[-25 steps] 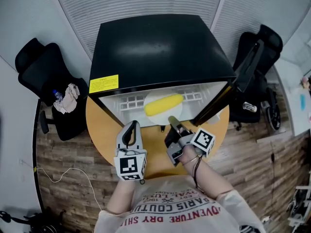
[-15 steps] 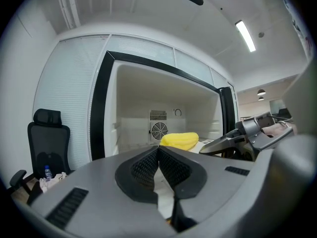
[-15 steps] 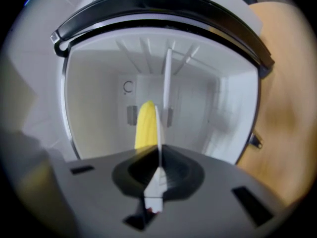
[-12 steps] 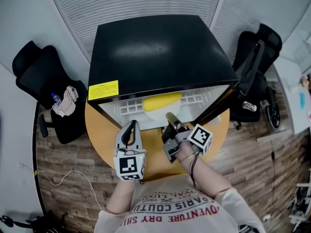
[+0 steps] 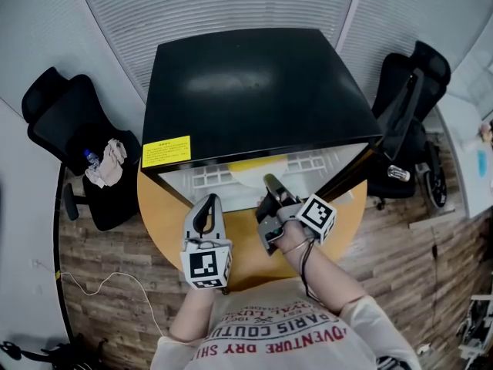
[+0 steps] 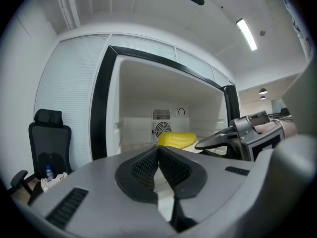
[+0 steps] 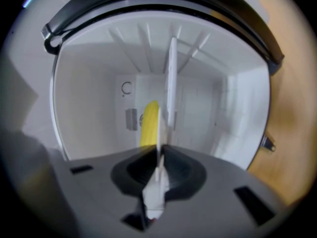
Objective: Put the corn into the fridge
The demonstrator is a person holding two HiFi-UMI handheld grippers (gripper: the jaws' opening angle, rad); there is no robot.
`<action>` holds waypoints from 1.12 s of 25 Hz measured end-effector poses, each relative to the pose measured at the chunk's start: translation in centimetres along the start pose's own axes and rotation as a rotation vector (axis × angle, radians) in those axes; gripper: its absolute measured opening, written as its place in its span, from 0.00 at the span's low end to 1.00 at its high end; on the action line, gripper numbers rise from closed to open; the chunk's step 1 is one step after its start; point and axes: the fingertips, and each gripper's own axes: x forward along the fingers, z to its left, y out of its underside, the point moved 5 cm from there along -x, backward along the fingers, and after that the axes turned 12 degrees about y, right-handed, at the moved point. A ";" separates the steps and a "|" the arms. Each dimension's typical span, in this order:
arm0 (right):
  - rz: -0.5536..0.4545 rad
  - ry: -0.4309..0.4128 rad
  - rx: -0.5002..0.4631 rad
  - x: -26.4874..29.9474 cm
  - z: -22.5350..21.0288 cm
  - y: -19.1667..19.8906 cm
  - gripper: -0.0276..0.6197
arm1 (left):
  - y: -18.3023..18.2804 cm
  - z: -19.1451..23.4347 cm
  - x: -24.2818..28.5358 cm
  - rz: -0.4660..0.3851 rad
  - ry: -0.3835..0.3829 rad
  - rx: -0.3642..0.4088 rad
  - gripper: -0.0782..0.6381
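Note:
A yellow corn cob (image 7: 148,123) lies on a white plate (image 7: 171,83) inside the open black fridge (image 5: 254,91). In the head view only a yellow sliver of the corn (image 5: 254,163) shows under the fridge's top, above the plate (image 5: 248,177). My right gripper (image 5: 271,182) reaches into the fridge mouth. The plate's rim stands edge-on between its jaws, which are opening, and the tips (image 7: 159,150) still meet the rim. My left gripper (image 5: 206,206) hovers over the round wooden table (image 5: 166,206), shut and empty. From its own view (image 6: 158,150) the corn (image 6: 177,139) shows deep in the fridge.
The fridge door (image 5: 400,106) stands open at the right. A black office chair (image 5: 69,129) with a cloth and a bottle (image 5: 104,160) is at the left, and another chair (image 5: 420,75) stands behind the door. A yellow label (image 5: 166,151) marks the fridge's front corner.
My right gripper has pushed the plate with the corn deeper into the fridge, so the corn is now mostly hidden under the top. The left gripper has stayed put.

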 end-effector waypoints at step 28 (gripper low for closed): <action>0.054 -0.181 -0.191 -3.8 0.4 1.7 0.25 | 0.0 -2.7 -0.8 -0.007 0.023 0.017 0.16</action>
